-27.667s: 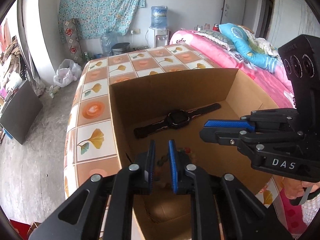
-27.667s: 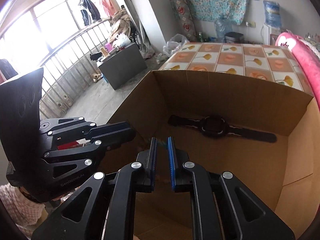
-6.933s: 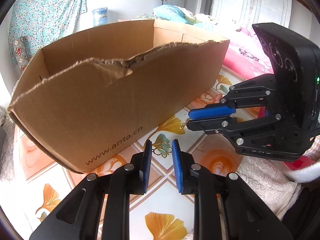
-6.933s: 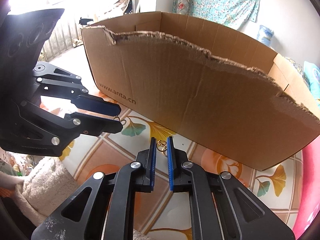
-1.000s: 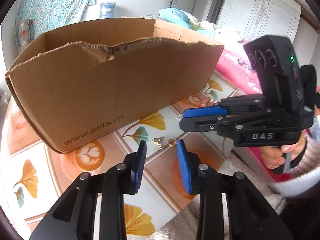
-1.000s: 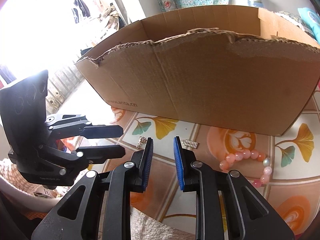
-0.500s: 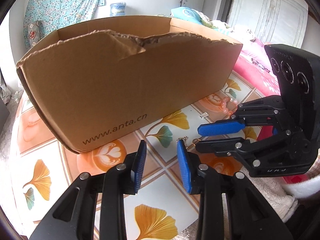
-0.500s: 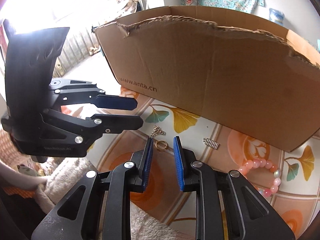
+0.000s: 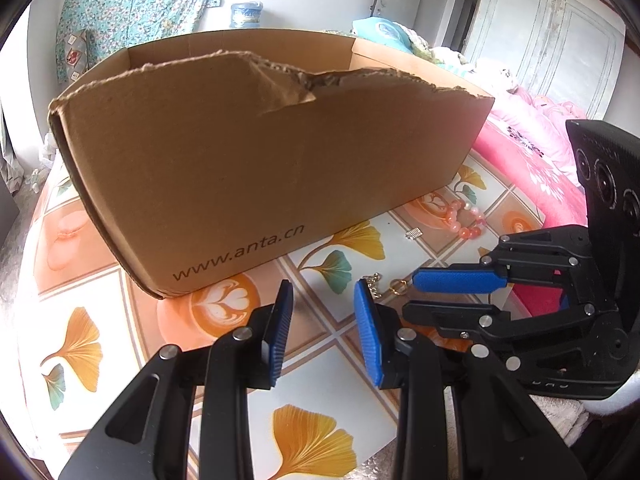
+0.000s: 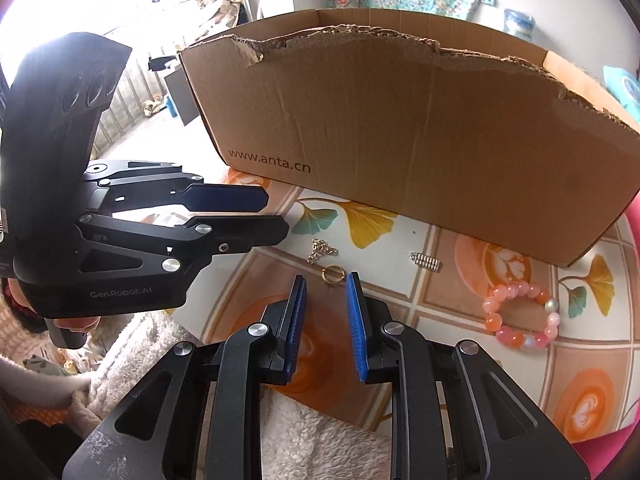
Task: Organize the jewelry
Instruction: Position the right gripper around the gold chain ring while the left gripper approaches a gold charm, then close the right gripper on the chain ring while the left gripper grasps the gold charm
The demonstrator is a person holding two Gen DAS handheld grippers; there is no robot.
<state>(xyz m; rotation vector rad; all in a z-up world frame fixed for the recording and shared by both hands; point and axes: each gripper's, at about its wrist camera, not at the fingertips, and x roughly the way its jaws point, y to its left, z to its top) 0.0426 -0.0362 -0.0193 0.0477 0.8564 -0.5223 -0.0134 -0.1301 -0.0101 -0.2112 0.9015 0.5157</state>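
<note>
A gold ring with a short chain [image 10: 333, 273] lies on the tiled tabletop just in front of my right gripper [image 10: 325, 285], which is open and empty. It also shows in the left wrist view [image 9: 396, 286]. My left gripper [image 9: 323, 294] is open and empty, just left of the chain. A small silver clasp [image 10: 425, 261] and a pink bead bracelet [image 10: 520, 316] lie to the right. The brown cardboard box [image 10: 420, 128] stands behind them; it also shows in the left wrist view [image 9: 260, 168], and its inside is hidden.
The table [image 9: 320, 432] has a tile pattern with ginkgo leaves. A fluffy white cloth [image 10: 320, 440] lies at the near edge. A pink bed [image 9: 532, 152] stands to the right. A water dispenser [image 9: 245, 14] is by the far wall.
Both grippers have come closer to the ring and chain. The left gripper's jaws stand wider apart than a second ago. The jewelry has not moved.
</note>
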